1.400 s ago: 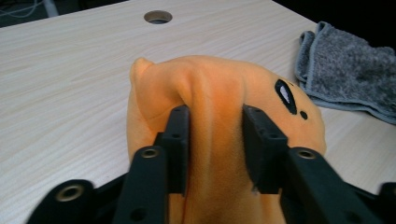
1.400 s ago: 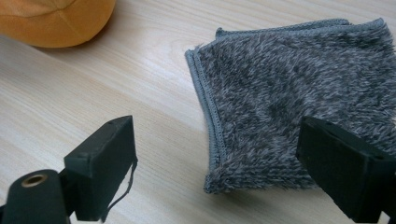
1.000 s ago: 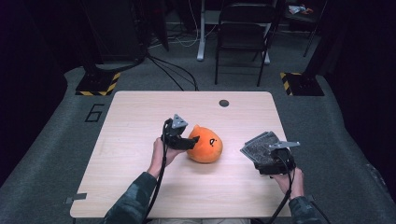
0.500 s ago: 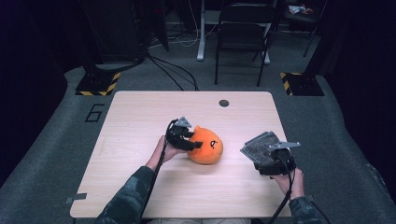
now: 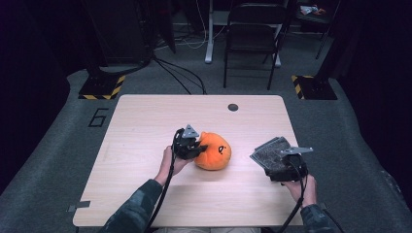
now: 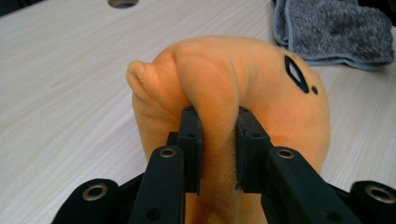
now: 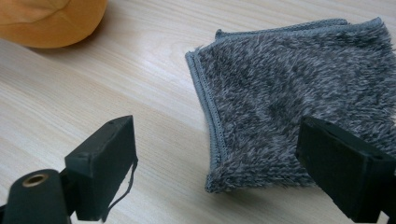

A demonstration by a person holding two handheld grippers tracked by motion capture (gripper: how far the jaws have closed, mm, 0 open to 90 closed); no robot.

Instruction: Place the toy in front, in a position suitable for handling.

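Note:
An orange plush toy (image 5: 214, 151) with a black eye mark lies near the middle of the wooden table (image 5: 145, 126). My left gripper (image 5: 190, 145) is at its left side; its jaws have just been closing and now pinch a fold of the orange plush toy (image 6: 219, 93) between the pads (image 6: 192, 140). A folded grey towel (image 5: 269, 153) lies at the right. My right gripper (image 5: 286, 167) sits at the towel's near edge, open, with the grey towel (image 7: 299, 102) partly between its wide-spread fingers (image 7: 105, 163) without being squeezed.
A round cable hole (image 5: 233, 107) is in the table's far edge area. A black chair (image 5: 252, 39) and stands with yellow-black bases (image 5: 102, 90) are on the floor beyond the table. Bare wood stretches across the table's left half.
My left gripper moved right onto the plush toy and lowered, its jaws closing on a fold of the fabric. The right gripper and towel stayed put.

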